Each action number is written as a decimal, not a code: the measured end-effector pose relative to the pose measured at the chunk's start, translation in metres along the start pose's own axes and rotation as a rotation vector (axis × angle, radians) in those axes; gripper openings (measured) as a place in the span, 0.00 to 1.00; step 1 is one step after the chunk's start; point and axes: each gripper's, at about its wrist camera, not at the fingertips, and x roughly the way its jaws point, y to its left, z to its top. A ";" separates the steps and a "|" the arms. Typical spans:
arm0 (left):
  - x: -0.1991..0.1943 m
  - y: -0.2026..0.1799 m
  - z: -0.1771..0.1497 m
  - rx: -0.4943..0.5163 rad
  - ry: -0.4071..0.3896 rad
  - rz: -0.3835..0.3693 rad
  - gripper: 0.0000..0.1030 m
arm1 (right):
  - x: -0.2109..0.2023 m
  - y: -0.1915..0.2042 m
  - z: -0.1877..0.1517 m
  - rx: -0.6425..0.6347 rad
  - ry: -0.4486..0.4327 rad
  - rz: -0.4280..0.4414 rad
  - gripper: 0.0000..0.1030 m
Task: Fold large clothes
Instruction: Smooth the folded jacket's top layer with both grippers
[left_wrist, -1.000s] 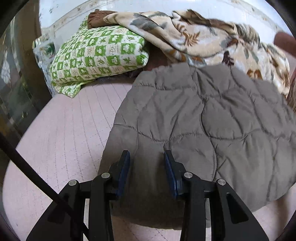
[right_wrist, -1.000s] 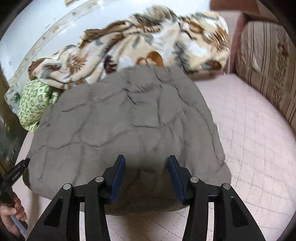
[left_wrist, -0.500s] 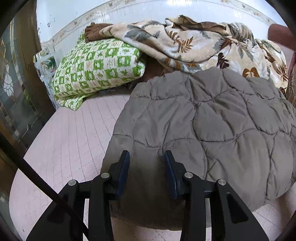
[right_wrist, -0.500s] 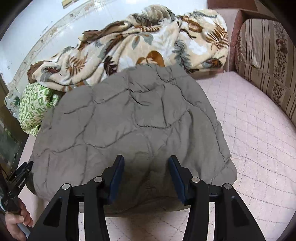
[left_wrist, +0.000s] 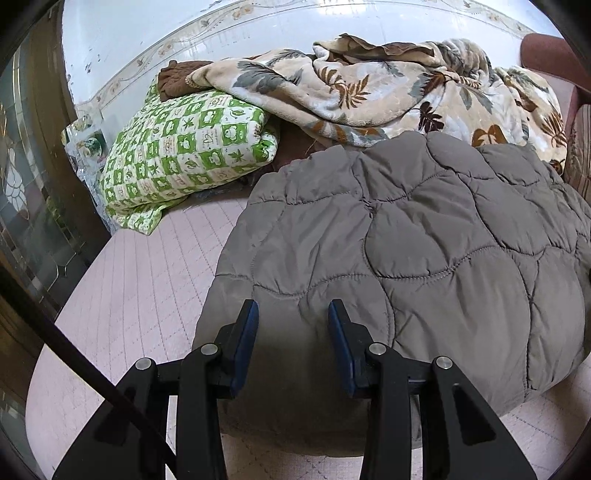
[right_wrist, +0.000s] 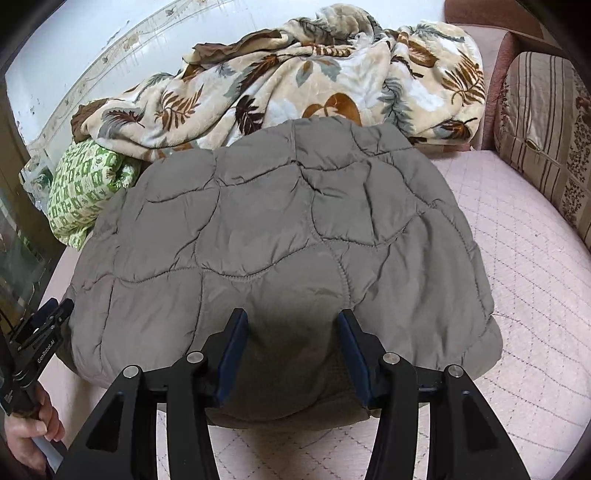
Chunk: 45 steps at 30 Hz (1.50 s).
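Grey quilted jacket (right_wrist: 280, 236) lies folded on pink mattress (right_wrist: 517, 258). Left gripper (left_wrist: 291, 332) part-open, right gripper (right_wrist: 291, 343) opening wider — both empty above near hem. Garment likely puffy, light, springy, slippery — take hold at folded edge corners.

Bed, pink quilted mattress cover (right_wrist: 517, 258). Leaf-print blanket (right_wrist: 295, 74) heaped at far end. Green checked pillow (left_wrist: 184, 151) just left of blanket, partly under it. Striped cushion (right_wrist: 546, 129) right of blanket.
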 end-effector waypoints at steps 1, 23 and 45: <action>0.001 0.000 0.000 0.002 0.001 0.000 0.37 | 0.001 0.000 0.000 0.003 0.003 0.002 0.55; 0.001 -0.002 -0.001 0.010 0.011 0.002 0.37 | -0.008 -0.001 0.002 0.011 -0.011 0.019 0.61; 0.002 -0.026 -0.007 0.081 0.001 -0.011 0.37 | 0.029 0.099 -0.020 -0.235 -0.041 0.042 0.64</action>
